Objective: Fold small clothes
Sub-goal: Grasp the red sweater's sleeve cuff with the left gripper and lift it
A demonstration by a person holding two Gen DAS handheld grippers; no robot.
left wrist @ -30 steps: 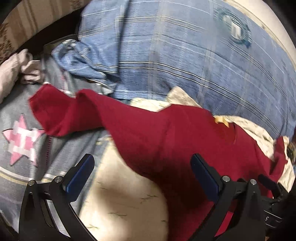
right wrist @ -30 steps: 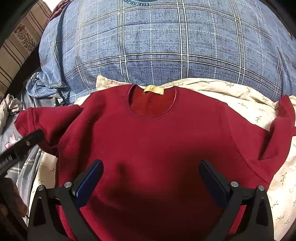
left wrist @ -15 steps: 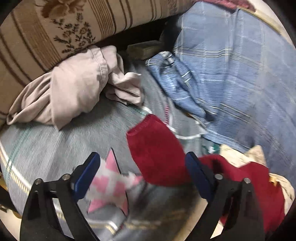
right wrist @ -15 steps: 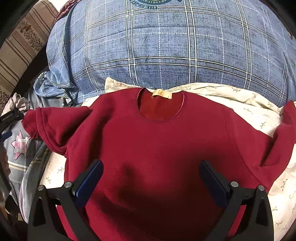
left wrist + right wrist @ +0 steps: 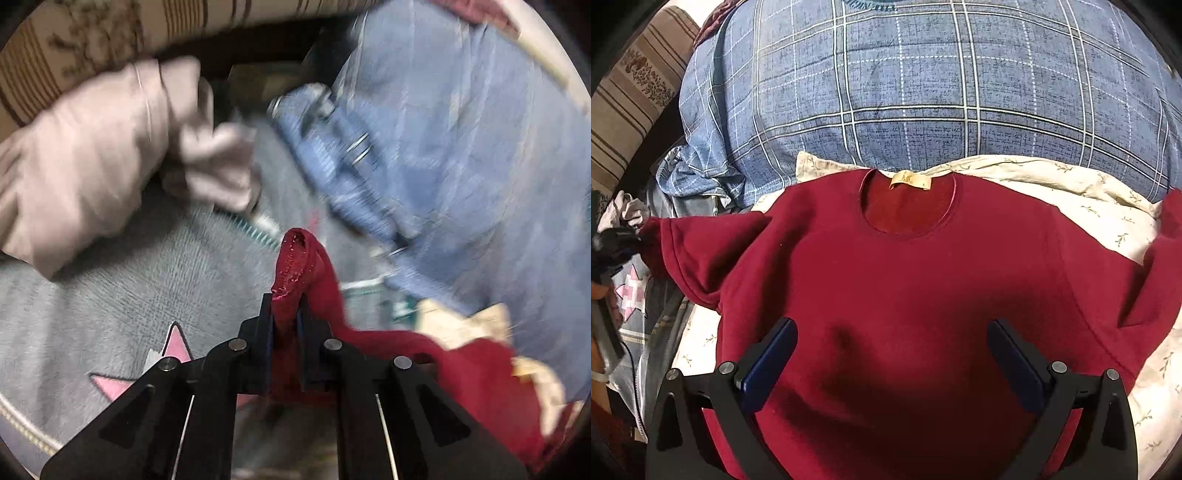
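A dark red sweatshirt (image 5: 905, 280) lies face up on a cream floral sheet (image 5: 1100, 206), neck and yellow label (image 5: 910, 181) toward the far side. My left gripper (image 5: 285, 306) is shut on the cuff of its left sleeve (image 5: 299, 262), which bunches up between the pads. In the right wrist view that gripper (image 5: 613, 243) shows as a dark blur at the sleeve's end. My right gripper (image 5: 892, 332) hovers open over the sweatshirt's chest with nothing between its fingers. The right sleeve (image 5: 1160, 266) is folded at the far right.
A big blue plaid quilt (image 5: 923, 85) bulges behind the sweatshirt. A grey cloth with a pink star (image 5: 110, 295) lies to the left, with a crumpled beige garment (image 5: 92, 147) on it. A striped floral cushion (image 5: 631, 92) stands at the far left.
My left gripper swung left from over the sweatshirt's body to the sleeve end and closed on the cuff. The right gripper stayed in place, open.
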